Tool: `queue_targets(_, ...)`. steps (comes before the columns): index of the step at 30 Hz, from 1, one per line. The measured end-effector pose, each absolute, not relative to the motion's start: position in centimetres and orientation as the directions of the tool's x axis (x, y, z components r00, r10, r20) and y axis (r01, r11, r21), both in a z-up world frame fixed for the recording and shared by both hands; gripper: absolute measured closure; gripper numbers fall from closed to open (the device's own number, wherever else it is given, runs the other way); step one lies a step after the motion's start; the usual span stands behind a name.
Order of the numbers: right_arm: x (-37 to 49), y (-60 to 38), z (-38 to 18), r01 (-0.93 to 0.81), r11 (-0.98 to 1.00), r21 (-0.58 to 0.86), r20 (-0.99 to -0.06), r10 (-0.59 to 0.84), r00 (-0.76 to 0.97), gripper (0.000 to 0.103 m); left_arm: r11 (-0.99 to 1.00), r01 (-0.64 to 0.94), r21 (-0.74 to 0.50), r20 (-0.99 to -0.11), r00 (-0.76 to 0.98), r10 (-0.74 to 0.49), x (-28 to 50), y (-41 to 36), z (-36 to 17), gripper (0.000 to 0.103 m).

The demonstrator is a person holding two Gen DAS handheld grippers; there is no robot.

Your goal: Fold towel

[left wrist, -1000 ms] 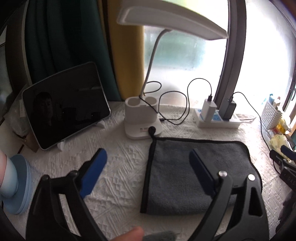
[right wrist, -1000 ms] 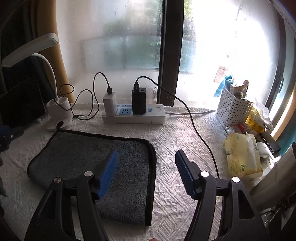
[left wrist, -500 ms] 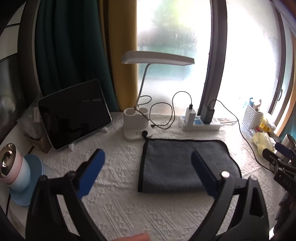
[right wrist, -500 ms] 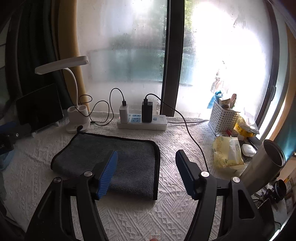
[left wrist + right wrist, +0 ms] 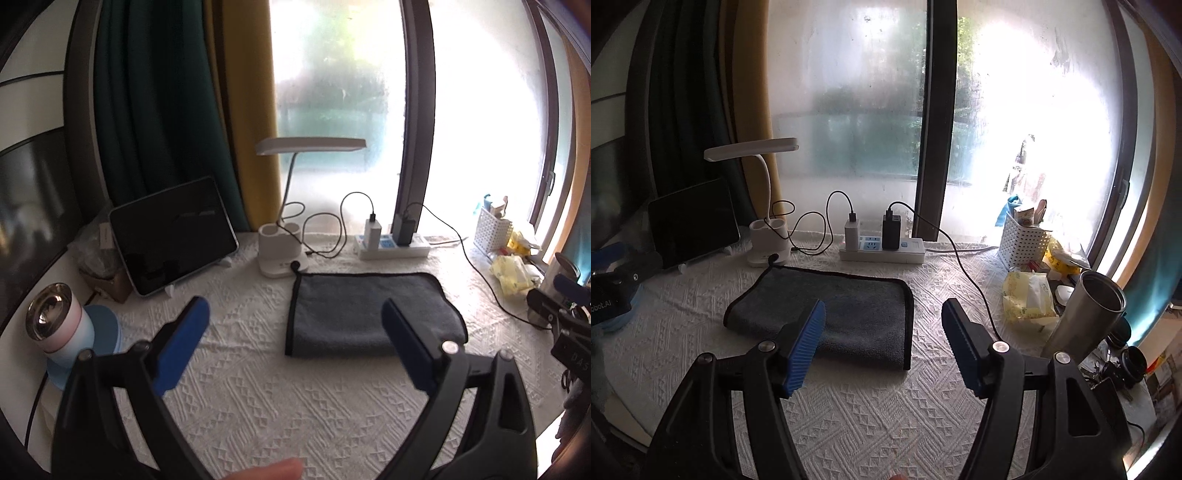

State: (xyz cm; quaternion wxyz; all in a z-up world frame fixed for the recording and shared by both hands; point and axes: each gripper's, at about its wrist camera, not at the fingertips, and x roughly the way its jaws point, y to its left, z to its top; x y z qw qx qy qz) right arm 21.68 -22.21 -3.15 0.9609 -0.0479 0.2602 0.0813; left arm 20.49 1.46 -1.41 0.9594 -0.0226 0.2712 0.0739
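Both grippers have pulled back and up from the towel, which now sits smaller in each view. The white tablecloth (image 5: 258, 387) spans the surface. On it the grey towel (image 5: 369, 314) lies folded flat, just in front of the desk lamp (image 5: 284, 254) and power strip (image 5: 882, 253). The left gripper (image 5: 295, 332) and right gripper (image 5: 882, 332) hover above the cloth, jaws spread wide, holding nothing.
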Motion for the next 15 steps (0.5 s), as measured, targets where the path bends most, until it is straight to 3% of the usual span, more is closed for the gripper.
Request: queue_targets(15, 14.4, -22.2, 0.4, -0.162, 0.986, -0.040, -0.426, 0.129, 0.895, 0.034, 0.989, -0.147, -0.003, -0.459, 0.879, 0.130, 14.2, 1.6, 0.8, 0.008)
